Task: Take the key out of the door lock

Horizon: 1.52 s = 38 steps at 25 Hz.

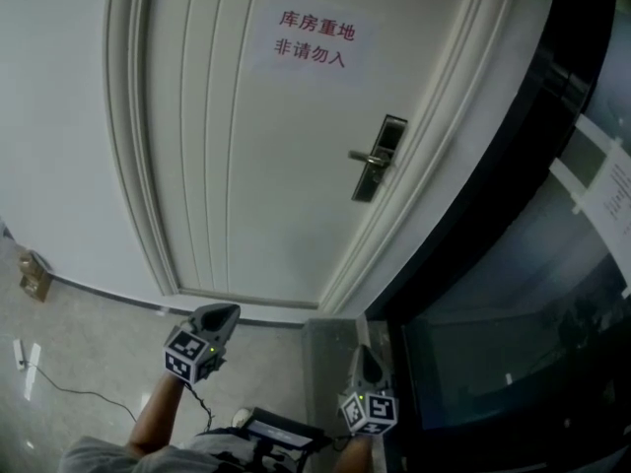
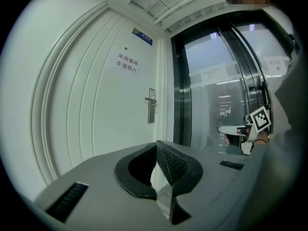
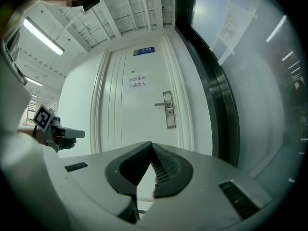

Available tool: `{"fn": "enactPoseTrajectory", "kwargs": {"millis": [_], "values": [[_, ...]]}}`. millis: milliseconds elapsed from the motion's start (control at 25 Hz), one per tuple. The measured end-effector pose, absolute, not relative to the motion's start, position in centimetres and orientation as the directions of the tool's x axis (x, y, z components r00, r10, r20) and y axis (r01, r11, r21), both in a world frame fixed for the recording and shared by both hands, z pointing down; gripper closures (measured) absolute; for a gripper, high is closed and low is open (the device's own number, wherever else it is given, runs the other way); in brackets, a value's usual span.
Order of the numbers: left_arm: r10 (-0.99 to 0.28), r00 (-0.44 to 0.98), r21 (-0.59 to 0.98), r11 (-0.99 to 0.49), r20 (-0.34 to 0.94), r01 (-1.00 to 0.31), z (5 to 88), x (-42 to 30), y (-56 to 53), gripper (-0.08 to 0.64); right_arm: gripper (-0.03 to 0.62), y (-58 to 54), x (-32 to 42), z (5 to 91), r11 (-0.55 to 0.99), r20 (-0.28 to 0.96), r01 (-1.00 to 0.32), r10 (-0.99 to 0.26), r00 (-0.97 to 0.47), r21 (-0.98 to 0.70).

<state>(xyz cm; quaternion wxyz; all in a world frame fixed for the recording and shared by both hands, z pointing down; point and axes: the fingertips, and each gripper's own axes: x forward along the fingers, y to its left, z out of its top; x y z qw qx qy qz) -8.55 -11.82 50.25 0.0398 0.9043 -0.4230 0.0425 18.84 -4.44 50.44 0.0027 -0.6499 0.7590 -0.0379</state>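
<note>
The white door [image 1: 246, 146] carries a metal lock plate with a lever handle [image 1: 376, 159], also seen as the lock plate [image 2: 151, 105] in the left gripper view and the lock plate [image 3: 167, 110] in the right gripper view. A key there is too small to make out. My left gripper [image 1: 225, 314] hangs low near the floor, well short of the door, jaws shut and empty [image 2: 156, 146]. My right gripper [image 1: 363, 353] is held low to its right, below the door frame, also shut on nothing [image 3: 151, 146]. Both point toward the door.
A paper sign with red characters [image 1: 314, 37] is stuck on the door. A dark-framed glass wall [image 1: 493, 215] with paper notices [image 1: 611, 190] runs along the right. On the tiled floor at left lie a small box [image 1: 35, 276] and a thin cable [image 1: 69, 392].
</note>
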Motion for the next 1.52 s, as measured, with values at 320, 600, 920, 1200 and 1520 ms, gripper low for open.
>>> {"fn": "enactPoseTrajectory", "kwargs": {"millis": [320, 600, 920, 1200, 1520], "values": [[-0.77, 0.631, 0.022, -0.632, 0.096, -0.775, 49.9, -9.6, -18.2, 0.552, 0.591, -10.9, 18.8, 50.2, 0.138, 0.015, -0.988, -0.99, -0.139, -0.062], [-0.765, 0.637, 0.023, -0.638, 0.094, -0.769, 49.5, -10.1, -22.2, 0.552, 0.591, -14.8, 18.2, 49.3, 0.132, 0.008, -0.99, -0.991, -0.132, -0.053], [-0.763, 0.638, 0.028, -0.639, 0.1, -0.769, 49.6, -9.6, -24.9, 0.552, 0.591, -17.7, 18.9, 48.8, 0.129, 0.0, -0.991, -0.992, -0.129, -0.043], [-0.772, 0.626, 0.033, -0.626, 0.108, -0.779, 49.9, -8.2, -28.9, 0.552, 0.591, -21.8, 20.6, 48.9, 0.142, 0.001, -0.989, -0.99, -0.142, -0.044], [-0.776, 0.621, 0.036, -0.622, 0.112, -0.782, 49.4, -4.8, -34.6, 0.552, 0.591, -28.1, 23.6, 48.5, 0.151, 0.008, -0.987, -0.988, -0.152, -0.057]]}}
